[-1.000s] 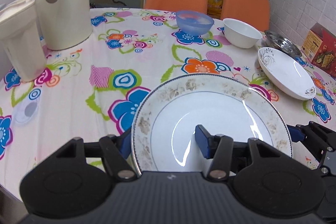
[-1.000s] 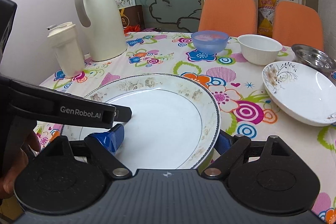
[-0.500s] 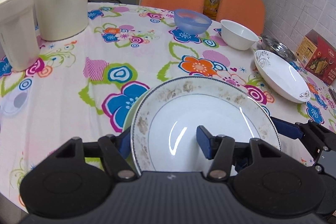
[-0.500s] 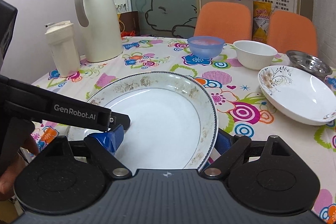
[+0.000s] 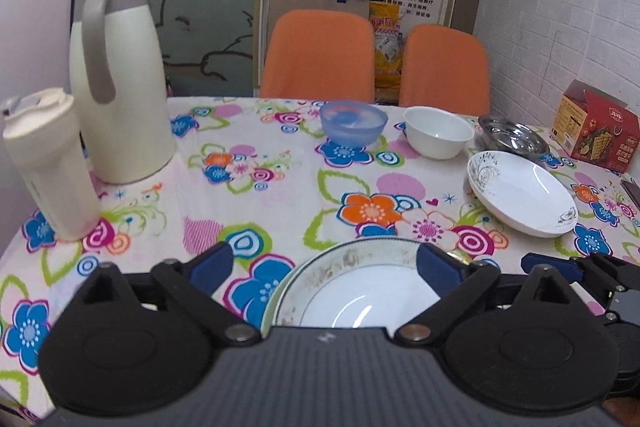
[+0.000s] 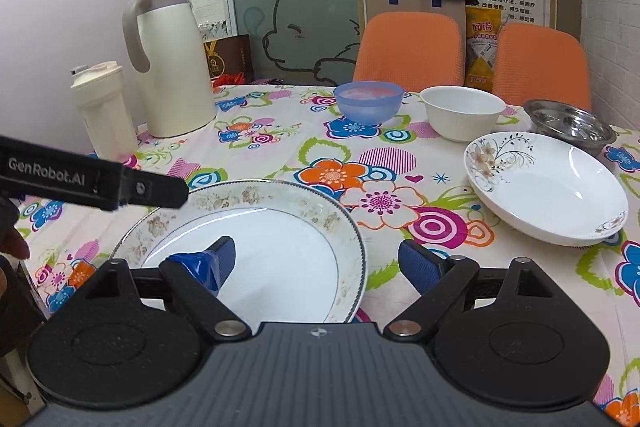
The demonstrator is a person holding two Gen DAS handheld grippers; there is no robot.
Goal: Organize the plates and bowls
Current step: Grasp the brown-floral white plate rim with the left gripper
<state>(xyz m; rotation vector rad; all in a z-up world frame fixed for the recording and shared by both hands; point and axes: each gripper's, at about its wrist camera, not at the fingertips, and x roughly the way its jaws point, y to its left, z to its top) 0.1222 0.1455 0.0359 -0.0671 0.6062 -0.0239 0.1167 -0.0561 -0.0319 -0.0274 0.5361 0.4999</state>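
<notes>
My left gripper [image 5: 320,263] is opening its jaws now, and they already stand wide apart; the near edge of the large plate with the brown flower rim [image 5: 360,291] is between the blue pads, but the pads do not press on it. This plate lies flat on the table with the flowered cloth [image 5: 280,187], close in front of me. My right gripper [image 6: 316,261] is also wide open: its left pad is above the white inside of the same plate [image 6: 264,227] and its right pad is beyond the plate's right edge, over the cloth, so the edge lies between them with space on both sides, and I hold nothing with it. In the right wrist view the black finger of my left gripper comes in from the left, above the plate's far left rim. To the right of the big plate, well apart, the white shallow dish with a dark vine pattern [image 6: 548,187] rests on the cloth. Behind it stands the steel bowl [image 6: 572,123], just beside the dish. Further to the left in the same row are the white bowl [image 6: 462,111] and the blue translucent bowl [image 6: 368,101], near each other but not touching. At the far left of the table stand the tall cream jug [image 6: 168,67] and the smaller cream tumbler [image 6: 102,107].
</notes>
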